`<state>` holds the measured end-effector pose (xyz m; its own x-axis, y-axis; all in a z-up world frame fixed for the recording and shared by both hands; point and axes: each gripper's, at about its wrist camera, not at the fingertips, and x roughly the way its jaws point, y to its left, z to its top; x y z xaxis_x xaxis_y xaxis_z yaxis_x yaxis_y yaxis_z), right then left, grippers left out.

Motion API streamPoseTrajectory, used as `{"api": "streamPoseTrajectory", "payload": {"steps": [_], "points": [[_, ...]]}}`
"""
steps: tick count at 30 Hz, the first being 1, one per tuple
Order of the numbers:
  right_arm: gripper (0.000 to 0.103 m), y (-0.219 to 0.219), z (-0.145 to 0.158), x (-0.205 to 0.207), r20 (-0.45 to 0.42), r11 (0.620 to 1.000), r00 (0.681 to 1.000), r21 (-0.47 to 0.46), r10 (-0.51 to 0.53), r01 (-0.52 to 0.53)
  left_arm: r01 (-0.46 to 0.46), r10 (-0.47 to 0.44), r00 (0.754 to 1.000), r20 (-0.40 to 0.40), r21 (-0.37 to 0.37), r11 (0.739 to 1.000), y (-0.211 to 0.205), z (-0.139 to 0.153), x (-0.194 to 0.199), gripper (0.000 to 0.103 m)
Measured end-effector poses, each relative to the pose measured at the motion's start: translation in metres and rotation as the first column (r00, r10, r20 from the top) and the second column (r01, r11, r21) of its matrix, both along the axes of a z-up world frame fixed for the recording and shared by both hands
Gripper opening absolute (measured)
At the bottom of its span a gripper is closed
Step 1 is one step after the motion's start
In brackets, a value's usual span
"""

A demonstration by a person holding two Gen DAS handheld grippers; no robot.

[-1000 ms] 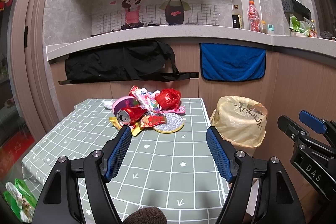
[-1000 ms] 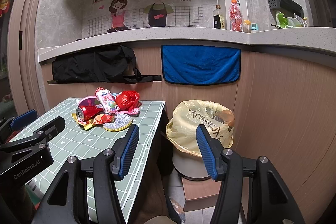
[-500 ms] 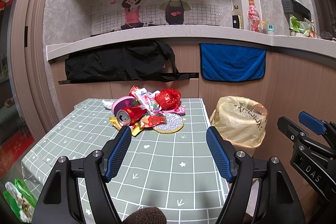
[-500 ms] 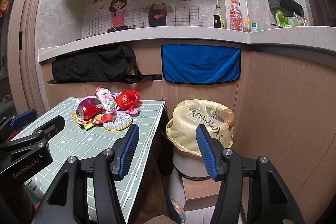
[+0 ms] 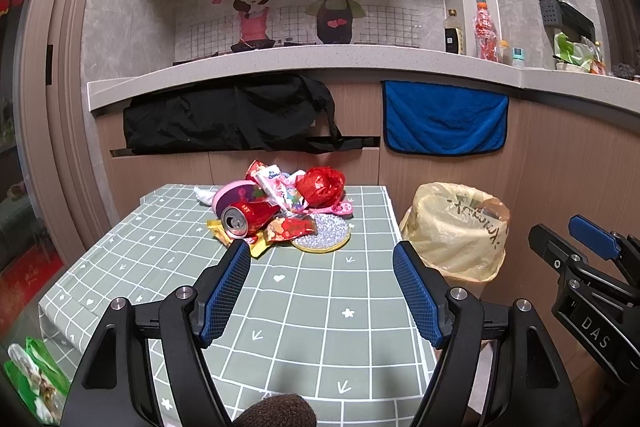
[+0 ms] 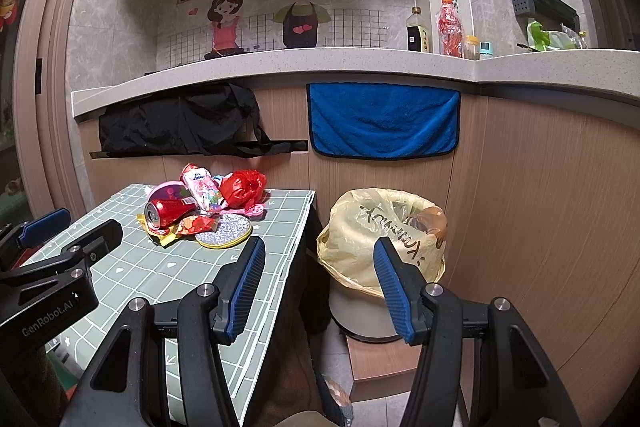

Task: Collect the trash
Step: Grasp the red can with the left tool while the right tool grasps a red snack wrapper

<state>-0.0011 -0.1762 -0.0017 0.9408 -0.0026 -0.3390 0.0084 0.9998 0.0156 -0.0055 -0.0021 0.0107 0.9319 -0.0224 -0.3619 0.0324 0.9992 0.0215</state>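
A heap of trash lies at the far end of the green checked table [image 5: 304, 311]: a red can [image 5: 250, 217] on its side, a red crumpled bag [image 5: 322, 185], colourful wrappers [image 5: 288, 229], a pink round lid [image 5: 236, 193] and a glittery round disc [image 5: 324, 237]. The can [image 6: 170, 211] and red bag [image 6: 242, 187] also show in the right wrist view. A bin lined with a yellow bag [image 5: 456, 227] [image 6: 384, 231] stands right of the table. My left gripper [image 5: 320, 291] is open and empty, short of the heap. My right gripper [image 6: 320, 287] is open and empty, facing the bin.
A counter [image 5: 320, 61] runs behind the table, with a black cloth [image 5: 228, 119] and a blue towel [image 5: 444, 119] hanging on its front. Bottles [image 5: 486, 31] stand on top. The wooden cabinet wall [image 6: 540, 207] is close right of the bin.
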Motion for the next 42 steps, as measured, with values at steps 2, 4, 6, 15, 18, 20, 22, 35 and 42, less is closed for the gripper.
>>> {"api": "streamPoseTrajectory", "payload": {"steps": [2, 4, 6, 15, 18, 20, 22, 35, 42], "points": [[0.054, 0.0, 0.0, 0.004, -0.001, 1.0, 1.0, -0.01, -0.001, 0.001, -0.005, 0.005, 1.0, -0.006, -0.007, 1.0, 0.001, 0.002, 0.003, 0.074], [0.054, 0.002, 0.0, 0.009, 0.002, 1.0, 1.0, -0.021, -0.005, 0.005, -0.021, 0.021, 1.0, -0.011, -0.009, 1.0, 0.005, 0.002, 0.008, 0.074], [0.054, 0.003, 0.001, 0.017, 0.002, 1.0, 1.0, -0.032, -0.001, 0.001, -0.036, 0.036, 0.999, -0.014, -0.01, 0.999, 0.009, 0.001, 0.015, 0.074], [0.054, 0.021, 0.008, 0.08, -0.044, 0.995, 0.996, -0.058, 0.081, -0.084, -0.097, 0.098, 0.995, -0.032, 0.03, 0.995, 0.042, -0.006, 0.07, 0.074], [0.054, 0.035, 0.008, 0.112, -0.069, 0.986, 0.986, -0.066, 0.151, -0.156, -0.091, 0.092, 0.995, -0.045, 0.04, 0.995, 0.06, -0.012, 0.103, 0.074], [0.054, 0.046, 0.006, 0.137, -0.094, 0.974, 0.974, -0.079, 0.205, -0.212, -0.079, 0.083, 0.995, -0.064, 0.052, 0.995, 0.074, -0.017, 0.126, 0.074], [0.054, 0.058, 0.003, 0.163, -0.123, 0.96, 0.959, -0.086, 0.254, -0.266, -0.072, 0.075, 0.992, -0.098, 0.035, 0.997, 0.095, -0.021, 0.155, 0.074], [0.046, 0.161, -0.066, 0.283, -0.363, 0.847, 0.798, -0.043, 0.481, -0.53, -0.049, -0.014, 0.959, -0.283, -0.211, 0.976, 0.188, -0.066, 0.239, 0.074], [0.046, 0.171, -0.094, 0.343, -0.437, 0.86, 0.771, 0.008, 0.462, -0.511, -0.013, -0.066, 0.943, -0.327, -0.234, 0.972, 0.18, -0.078, 0.252, 0.075]]}}
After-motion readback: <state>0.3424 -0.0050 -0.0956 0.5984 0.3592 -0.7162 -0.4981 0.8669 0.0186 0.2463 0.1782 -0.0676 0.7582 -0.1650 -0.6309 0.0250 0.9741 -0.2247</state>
